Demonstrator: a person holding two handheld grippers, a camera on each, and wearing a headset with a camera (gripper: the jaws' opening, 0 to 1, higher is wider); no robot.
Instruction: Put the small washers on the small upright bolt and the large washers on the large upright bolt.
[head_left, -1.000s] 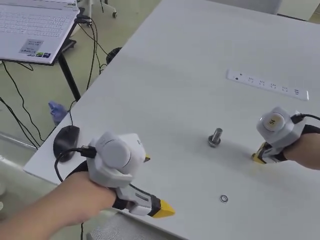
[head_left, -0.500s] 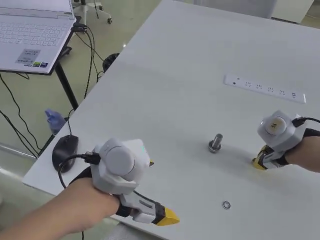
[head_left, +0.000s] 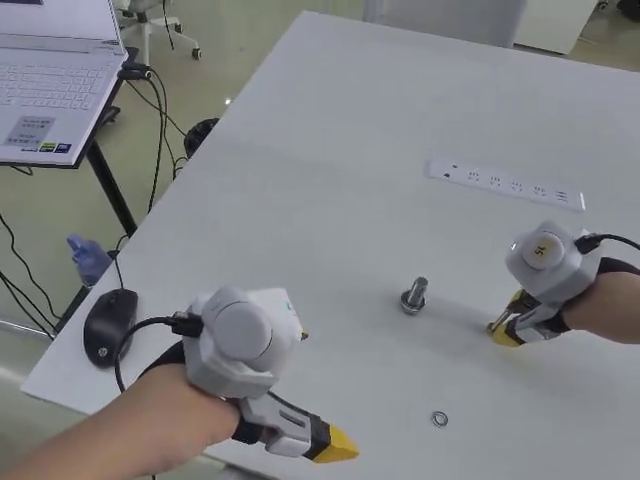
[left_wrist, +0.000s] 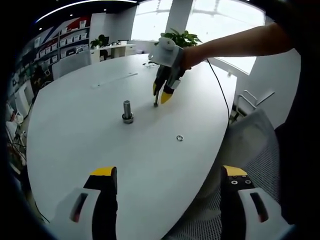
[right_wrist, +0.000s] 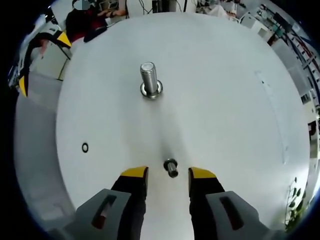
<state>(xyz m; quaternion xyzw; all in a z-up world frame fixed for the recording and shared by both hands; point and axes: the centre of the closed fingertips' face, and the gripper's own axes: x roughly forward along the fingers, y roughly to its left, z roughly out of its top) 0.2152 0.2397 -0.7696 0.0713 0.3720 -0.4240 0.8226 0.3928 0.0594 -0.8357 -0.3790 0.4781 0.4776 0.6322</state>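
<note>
The large bolt (head_left: 414, 297) (left_wrist: 127, 112) (right_wrist: 150, 80) stands upright mid-table. The small bolt (right_wrist: 171, 166) (left_wrist: 156, 97) (head_left: 496, 322) stands between the tips of my right gripper (right_wrist: 168, 173) (head_left: 505, 328) (left_wrist: 162, 95), whose jaws are apart and not touching it. One small washer (head_left: 439, 419) (left_wrist: 179, 137) (right_wrist: 85, 147) lies flat on the table (head_left: 330, 180), nearer the front edge. My left gripper (left_wrist: 167, 172) (head_left: 335, 445) hangs at the table's near edge, open wide, with nothing between its jaws.
A white power strip (head_left: 505, 184) lies toward the far right. A black mouse (head_left: 105, 325) with its cable sits at the table's left corner. A laptop (head_left: 45, 90) rests on a stand off the left side. A mesh chair back (left_wrist: 255, 145) stands by the near edge.
The head camera has shifted, so the whole scene sits lower and further left. Both grippers hold about the same places. The small bolt now shows at the right gripper's tips.
</note>
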